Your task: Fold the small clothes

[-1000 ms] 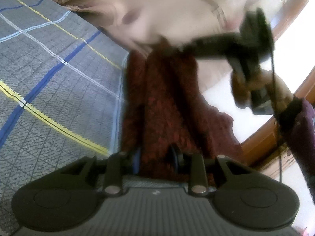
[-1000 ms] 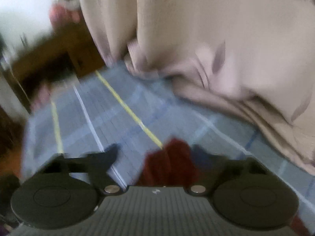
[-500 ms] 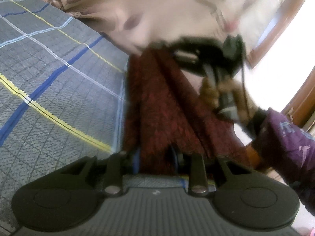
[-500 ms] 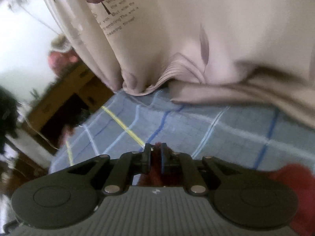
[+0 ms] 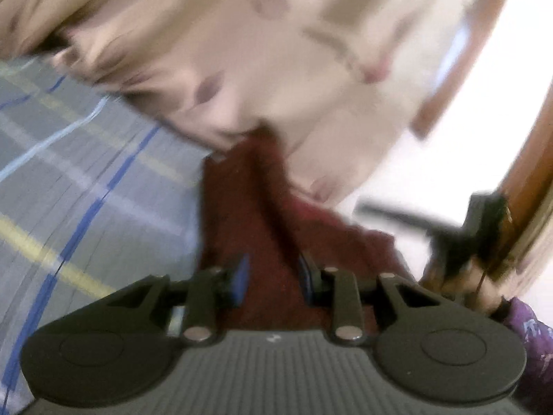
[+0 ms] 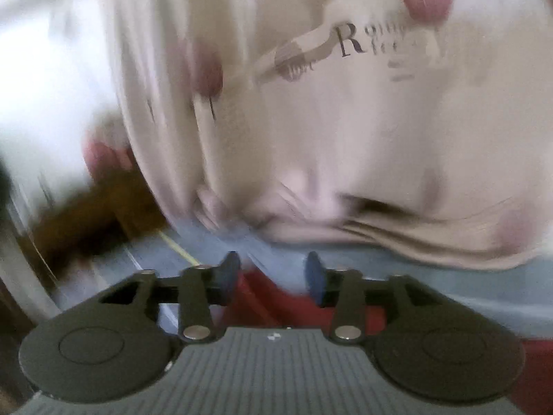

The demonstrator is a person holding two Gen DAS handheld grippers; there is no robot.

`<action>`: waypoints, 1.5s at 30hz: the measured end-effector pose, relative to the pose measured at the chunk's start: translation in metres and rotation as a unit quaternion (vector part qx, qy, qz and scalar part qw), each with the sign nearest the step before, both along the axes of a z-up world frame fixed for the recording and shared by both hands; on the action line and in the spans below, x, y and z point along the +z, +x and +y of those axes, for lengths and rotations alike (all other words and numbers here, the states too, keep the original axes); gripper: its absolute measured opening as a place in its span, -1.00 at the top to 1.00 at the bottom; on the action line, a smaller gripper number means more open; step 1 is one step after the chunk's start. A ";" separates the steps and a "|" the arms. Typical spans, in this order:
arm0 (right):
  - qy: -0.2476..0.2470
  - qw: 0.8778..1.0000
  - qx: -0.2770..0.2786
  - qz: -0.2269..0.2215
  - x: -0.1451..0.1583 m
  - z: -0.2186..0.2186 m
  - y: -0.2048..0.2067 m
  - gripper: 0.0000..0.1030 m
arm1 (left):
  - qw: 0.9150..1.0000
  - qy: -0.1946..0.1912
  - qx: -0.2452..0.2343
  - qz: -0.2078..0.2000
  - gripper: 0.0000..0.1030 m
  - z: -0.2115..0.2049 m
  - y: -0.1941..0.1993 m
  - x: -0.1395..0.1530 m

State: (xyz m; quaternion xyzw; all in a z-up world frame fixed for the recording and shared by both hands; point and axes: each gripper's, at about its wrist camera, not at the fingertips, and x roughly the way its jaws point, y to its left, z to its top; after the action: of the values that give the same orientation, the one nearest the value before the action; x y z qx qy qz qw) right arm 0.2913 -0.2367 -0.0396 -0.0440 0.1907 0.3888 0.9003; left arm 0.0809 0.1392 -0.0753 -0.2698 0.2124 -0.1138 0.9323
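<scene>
1. Bedding comes first as the largest thing in view: a grey checked bedsheet (image 5: 86, 186) with blue, white and yellow lines covers the bed, and a beige leaf-printed blanket (image 5: 283, 69) is heaped along its far side. Both views are smeared by motion, so fine detail is lost.

2. Change since half a second ago: the right gripper (image 6: 273, 276), whose fingers were then pinched together on the cloth, now has them standing wide apart with nothing clamped between them. In the left wrist view it has also swung from the far end of the garment down to the right edge (image 5: 459, 228), beside the wooden bed frame (image 5: 532, 173). I read this as a release, with one fold or lay-down stroke apparently finished.

3. The left gripper (image 5: 273, 280) has opened too. Its blue pads were close against the fabric before; now they sit clearly wider, with cloth lying in the gap rather than nipped. Whether either pad touches the cloth I cannot tell through the blur.

4. The garment (image 5: 249, 214) is a small dark red piece with a fine mottled pattern. It lies on the bedsheet as a long narrow strip running from the left gripper toward the blanket, where its far end meets the blanket's edge. A deep crease runs down its length, and the right side spreads out lumpy near the bed's edge.

5. Judgement: with both grippers free, the garment is laid but not tidy, and further folding seems needed.
</scene>
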 end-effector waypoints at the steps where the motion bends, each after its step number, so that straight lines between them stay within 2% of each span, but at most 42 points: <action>1: -0.054 0.998 -0.009 -0.017 -0.010 -0.008 -0.009 -0.02 | 1.000 0.006 -0.003 -0.003 0.42 -0.004 0.008 0.003; 4: -0.134 0.991 -0.024 -0.008 -0.027 -0.026 -0.004 -0.02 | 1.000 0.022 -0.020 -0.001 0.42 -0.017 0.036 -0.003; 6: -0.153 0.988 -0.018 -0.003 -0.030 -0.030 0.005 -0.02 | 0.999 0.026 -0.011 0.031 0.42 -0.020 0.053 -0.017; 8: -0.165 0.986 0.012 0.007 -0.028 -0.028 0.015 -0.01 | 0.998 0.022 -0.015 0.050 0.42 -0.019 0.061 -0.033; 9: -0.186 0.982 0.021 -0.006 -0.030 -0.022 0.018 -0.03 | 0.998 0.029 -0.013 0.056 0.42 -0.019 0.063 -0.038; 10: -0.210 0.977 0.033 -0.019 -0.031 -0.015 0.022 -0.06 | 0.998 0.031 -0.015 0.054 0.42 -0.020 0.063 -0.042; 14: -0.247 0.964 0.095 -0.002 -0.037 0.005 0.040 -0.05 | 0.997 0.058 -0.017 0.042 0.42 -0.026 0.058 -0.044; 17: -0.264 0.953 0.136 0.050 -0.043 0.018 0.055 -0.03 | 0.998 0.048 -0.019 0.042 0.42 -0.021 0.058 -0.046; 18: -0.279 0.948 0.141 0.054 -0.046 0.021 0.056 0.10 | 0.998 0.042 -0.020 0.041 0.42 -0.020 0.059 -0.046; 19: -0.294 0.944 0.142 0.051 -0.048 0.023 0.055 0.40 | 0.998 0.038 -0.020 0.040 0.42 -0.018 0.059 -0.048; 21: -0.304 0.941 0.142 0.041 -0.046 0.023 0.051 0.80 | 0.999 0.024 -0.019 0.036 0.42 -0.016 0.058 -0.050; 23: -0.315 0.938 0.141 0.009 -0.041 0.022 0.038 0.91 | 0.999 0.011 -0.017 0.035 0.42 -0.013 0.057 -0.052; 26: -0.328 0.937 0.117 -0.035 -0.040 0.017 0.031 0.93 | 0.999 -0.002 -0.015 0.032 0.42 -0.011 0.057 -0.054; 31: -0.298 0.949 0.044 -0.094 -0.037 0.005 0.040 0.95 | 0.999 -0.015 -0.009 0.032 0.42 -0.008 0.055 -0.055; 33: -0.280 0.955 0.023 -0.094 -0.038 0.005 0.050 0.95 | 0.999 -0.017 -0.007 0.032 0.42 -0.009 0.055 -0.055; 34: -0.280 0.955 0.017 -0.102 -0.042 0.006 0.053 0.95 | 0.999 -0.019 -0.007 0.032 0.42 -0.008 0.055 -0.055; 36: -0.321 0.940 0.009 -0.115 -0.065 0.014 0.060 0.95 | 0.999 -0.023 -0.005 0.032 0.42 -0.007 0.054 -0.055; 37: -0.327 0.939 0.008 -0.108 -0.077 0.015 0.063 0.94 | 0.999 -0.024 -0.005 0.032 0.42 -0.007 0.054 -0.055; 39: -0.312 0.945 0.012 -0.094 -0.088 0.014 0.064 0.94 | 0.999 -0.024 -0.005 0.033 0.42 -0.007 0.054 -0.055; 40: -0.287 0.953 0.005 -0.096 -0.082 0.008 0.062 0.82 | 0.999 -0.025 -0.005 0.032 0.42 -0.007 0.054 -0.055; 41: -0.246 0.965 -0.007 -0.086 -0.069 -0.003 0.062 0.60 | 0.999 -0.026 -0.005 0.032 0.42 -0.007 0.054 -0.055; 42: -0.198 0.977 -0.022 -0.072 -0.054 -0.018 0.061 0.10 | 0.999 -0.029 -0.006 0.032 0.42 -0.006 0.054 -0.056; 43: -0.136 0.989 -0.036 -0.055 -0.037 -0.039 0.059 -0.13 | 0.999 -0.032 -0.006 0.032 0.42 -0.005 0.054 -0.056; 45: -0.076 0.995 -0.060 -0.036 -0.017 -0.072 0.051 -0.07 | 0.999 -0.031 -0.006 0.032 0.42 -0.006 0.054 -0.056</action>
State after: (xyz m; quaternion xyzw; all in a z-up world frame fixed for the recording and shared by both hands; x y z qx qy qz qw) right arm 0.3427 -0.3084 -0.0561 -0.1149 0.1892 0.3165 0.9224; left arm 0.1348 0.1335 -0.1312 -0.3006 0.2403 -0.1170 0.9155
